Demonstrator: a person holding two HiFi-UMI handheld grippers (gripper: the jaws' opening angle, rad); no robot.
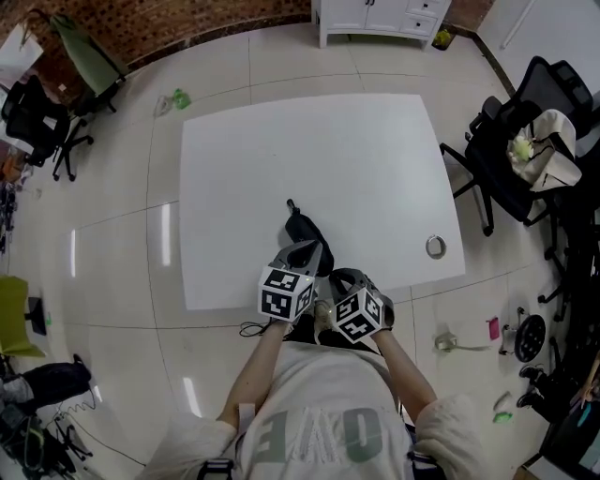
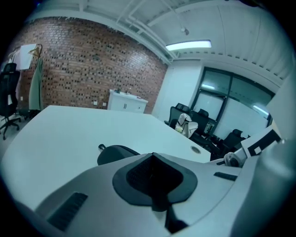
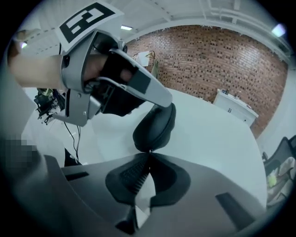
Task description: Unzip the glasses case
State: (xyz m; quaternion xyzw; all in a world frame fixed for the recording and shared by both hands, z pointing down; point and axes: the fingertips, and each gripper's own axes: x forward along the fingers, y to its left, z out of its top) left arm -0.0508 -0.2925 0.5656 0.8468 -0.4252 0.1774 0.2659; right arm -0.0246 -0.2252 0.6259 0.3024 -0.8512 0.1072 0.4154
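Note:
A black zipped glasses case [image 1: 302, 228] lies near the front edge of the white table [image 1: 375, 169], with a small knob [image 1: 291, 202] at its far end. My left gripper [image 1: 307, 249] is shut, its tips resting on the case's near top; the case [image 2: 115, 152] shows just beyond its jaws [image 2: 152, 155]. My right gripper [image 1: 330, 279] is shut at the near end of the case [image 3: 155, 125], where a thin tab seems pinched between its tips [image 3: 149, 153]. The left gripper [image 3: 163, 100] reaches in from above left.
A silver tape ring [image 1: 435, 247] sits on the table at the right front. A black office chair [image 1: 511, 155] with a bag stands to the right. A white cabinet [image 1: 384, 17] is beyond the far edge. Small items lie on the floor at the right.

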